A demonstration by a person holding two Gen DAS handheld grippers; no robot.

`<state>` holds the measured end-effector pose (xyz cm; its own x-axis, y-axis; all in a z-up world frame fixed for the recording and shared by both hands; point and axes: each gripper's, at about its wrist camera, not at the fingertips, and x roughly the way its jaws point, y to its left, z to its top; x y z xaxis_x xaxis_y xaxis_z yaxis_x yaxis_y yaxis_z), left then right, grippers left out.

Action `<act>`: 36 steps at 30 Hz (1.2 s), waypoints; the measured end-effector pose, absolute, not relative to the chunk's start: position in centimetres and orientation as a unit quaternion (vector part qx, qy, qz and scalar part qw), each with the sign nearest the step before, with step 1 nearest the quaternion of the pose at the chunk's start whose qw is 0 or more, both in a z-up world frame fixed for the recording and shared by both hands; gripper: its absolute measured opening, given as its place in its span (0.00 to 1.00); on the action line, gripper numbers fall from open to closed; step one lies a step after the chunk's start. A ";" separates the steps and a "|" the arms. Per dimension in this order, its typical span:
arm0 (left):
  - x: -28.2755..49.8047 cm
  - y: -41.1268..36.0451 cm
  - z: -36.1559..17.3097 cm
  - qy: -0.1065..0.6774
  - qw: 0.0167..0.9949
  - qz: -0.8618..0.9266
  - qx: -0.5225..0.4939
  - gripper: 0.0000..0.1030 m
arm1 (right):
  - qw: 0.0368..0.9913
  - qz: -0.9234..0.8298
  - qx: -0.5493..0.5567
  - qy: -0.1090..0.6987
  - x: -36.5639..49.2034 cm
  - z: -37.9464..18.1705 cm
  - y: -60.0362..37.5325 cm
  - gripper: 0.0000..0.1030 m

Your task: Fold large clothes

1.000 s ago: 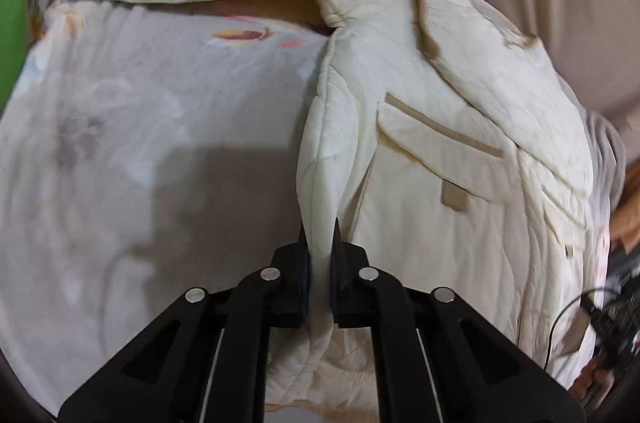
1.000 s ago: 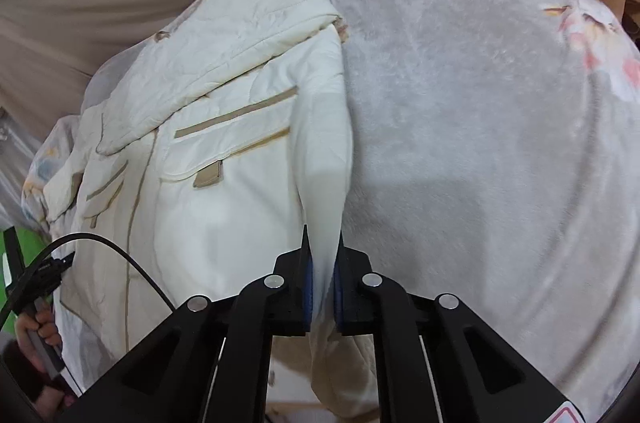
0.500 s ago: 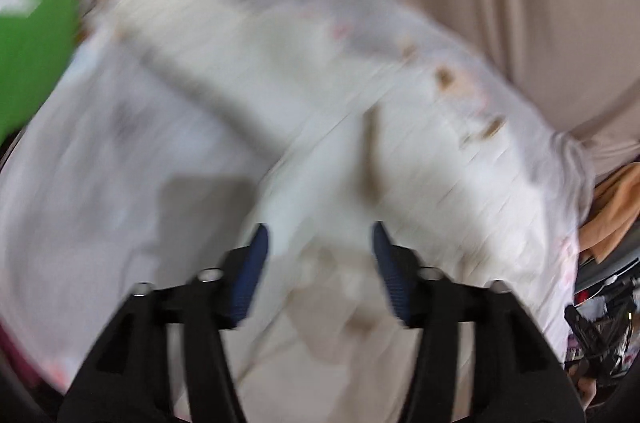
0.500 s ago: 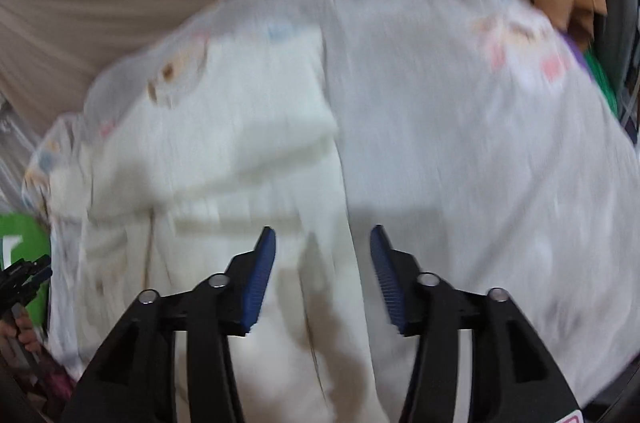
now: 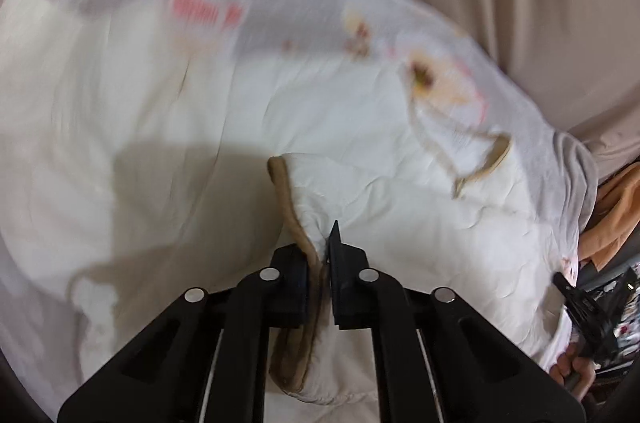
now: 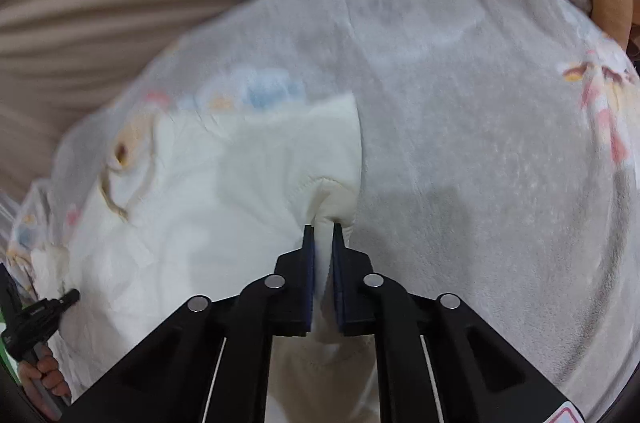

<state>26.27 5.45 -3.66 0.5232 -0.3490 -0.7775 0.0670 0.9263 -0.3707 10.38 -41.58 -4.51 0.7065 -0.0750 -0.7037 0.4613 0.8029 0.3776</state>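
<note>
No legible text anywhere.

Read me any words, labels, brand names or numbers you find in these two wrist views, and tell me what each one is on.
No text can be read in either view.
Pink block print on the blanket: blurred by motion, cannot tell whether it is lettering.
Red-edged sticker at the bottom corner of the right wrist view: cut off by the frame, unreadable.
Cream jacket: no label or brand tag shows.
</note>
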 end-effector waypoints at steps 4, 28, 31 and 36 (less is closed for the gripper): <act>28.3 4.0 -5.9 0.495 0.858 -0.097 -0.094 0.07 | 0.865 -0.175 0.231 0.409 11.7 -7.3 -41.2 0.10; 17.4 5.2 -7.5 0.476 0.875 -0.065 -0.056 0.16 | 0.860 -0.169 0.190 0.444 3.0 -8.1 -38.7 0.00; 15.7 9.1 -5.3 0.454 0.886 -0.011 -0.099 0.43 | 0.862 -0.181 0.178 0.438 1.3 -6.5 -38.3 0.08; 16.0 19.1 -3.6 0.408 0.885 0.093 -0.207 0.66 | 0.879 -0.119 0.175 0.428 -0.5 -3.6 -32.2 0.11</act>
